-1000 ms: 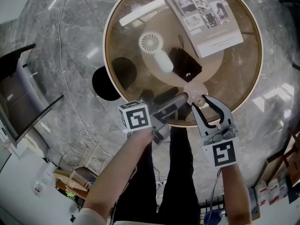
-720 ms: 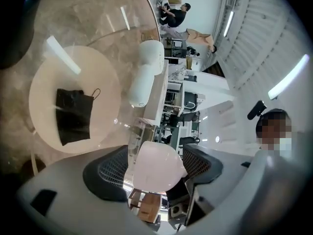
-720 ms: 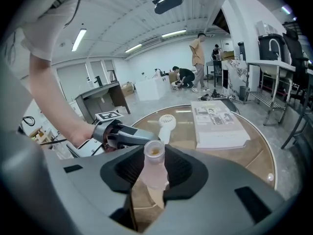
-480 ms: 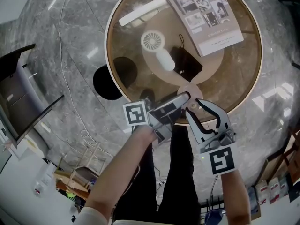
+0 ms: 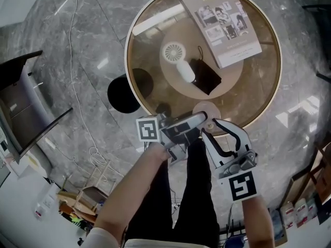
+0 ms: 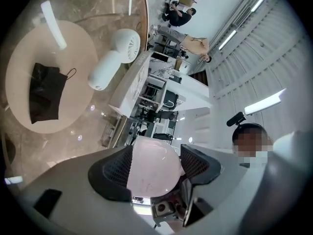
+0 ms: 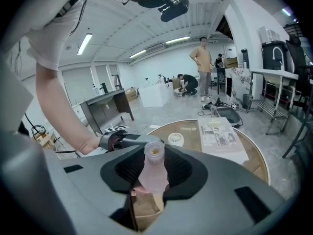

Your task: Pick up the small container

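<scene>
Both hand-held grippers are closed on one small container (image 5: 205,110). The left gripper (image 6: 153,173) clamps its ribbed pads on the pale pink, rounded body. The right gripper (image 7: 154,175) pinches the narrower upper part just under the open neck. We see the container held between the two tools over the near edge of the round glass table (image 5: 261,81), the left gripper reaching in from the left and the right gripper from the near right. We cannot tell from these views whether its base touches the glass.

Farther in, near the table's middle, a white handheld fan (image 5: 178,61) lies on its side, with a black pouch (image 5: 205,76) near it on the right. A printed booklet (image 5: 220,22) lies flat at the far right of the table. Grey marble floor (image 5: 67,50) surrounds the table. In the right gripper view, a standing person (image 7: 201,62) and a crouching person (image 7: 188,84) appear far off in the room.
</scene>
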### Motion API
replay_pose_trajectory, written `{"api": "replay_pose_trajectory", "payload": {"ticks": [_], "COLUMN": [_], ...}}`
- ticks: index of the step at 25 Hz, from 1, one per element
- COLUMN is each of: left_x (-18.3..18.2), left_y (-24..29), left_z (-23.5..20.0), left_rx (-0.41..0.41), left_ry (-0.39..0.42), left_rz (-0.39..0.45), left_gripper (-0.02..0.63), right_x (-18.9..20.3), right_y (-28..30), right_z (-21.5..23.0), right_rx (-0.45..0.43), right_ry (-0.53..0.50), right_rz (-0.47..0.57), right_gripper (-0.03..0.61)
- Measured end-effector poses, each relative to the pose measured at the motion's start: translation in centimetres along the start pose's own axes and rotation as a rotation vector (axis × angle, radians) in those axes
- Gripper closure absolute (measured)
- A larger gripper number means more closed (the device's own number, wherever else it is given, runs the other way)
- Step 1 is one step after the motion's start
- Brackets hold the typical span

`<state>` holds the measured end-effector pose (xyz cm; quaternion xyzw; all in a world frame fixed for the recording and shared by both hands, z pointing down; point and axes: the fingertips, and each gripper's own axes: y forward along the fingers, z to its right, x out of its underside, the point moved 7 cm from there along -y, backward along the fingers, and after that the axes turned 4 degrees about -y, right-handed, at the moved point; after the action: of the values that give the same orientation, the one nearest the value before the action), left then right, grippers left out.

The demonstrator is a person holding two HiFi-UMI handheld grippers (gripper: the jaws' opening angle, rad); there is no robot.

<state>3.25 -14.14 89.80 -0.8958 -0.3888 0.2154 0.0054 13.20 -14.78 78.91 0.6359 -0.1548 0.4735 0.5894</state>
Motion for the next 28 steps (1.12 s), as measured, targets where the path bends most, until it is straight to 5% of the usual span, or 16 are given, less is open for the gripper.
{"api": "replay_pose_trajectory", "payload": {"ticks": [15, 28], "left_x": [3.6, 12.2], "left_y": [1.8, 1.5], "left_z": [15.6, 32.0], "left_rx": [0.067, 0.041], "left_ry": [0.007, 0.004], "left_rz": [-0.039, -0.105], "left_gripper": [0.299, 0.301], "right_x": [-14.0, -26.8], "right_y": [-7.1, -18.0], "right_z": [-2.9, -9.7], "right_rx": [0.028, 0.104], "right_ry": [-0.059, -0.024], "right_rz": [0.093, 0.222], "right_gripper": [0.440, 0.440]}}
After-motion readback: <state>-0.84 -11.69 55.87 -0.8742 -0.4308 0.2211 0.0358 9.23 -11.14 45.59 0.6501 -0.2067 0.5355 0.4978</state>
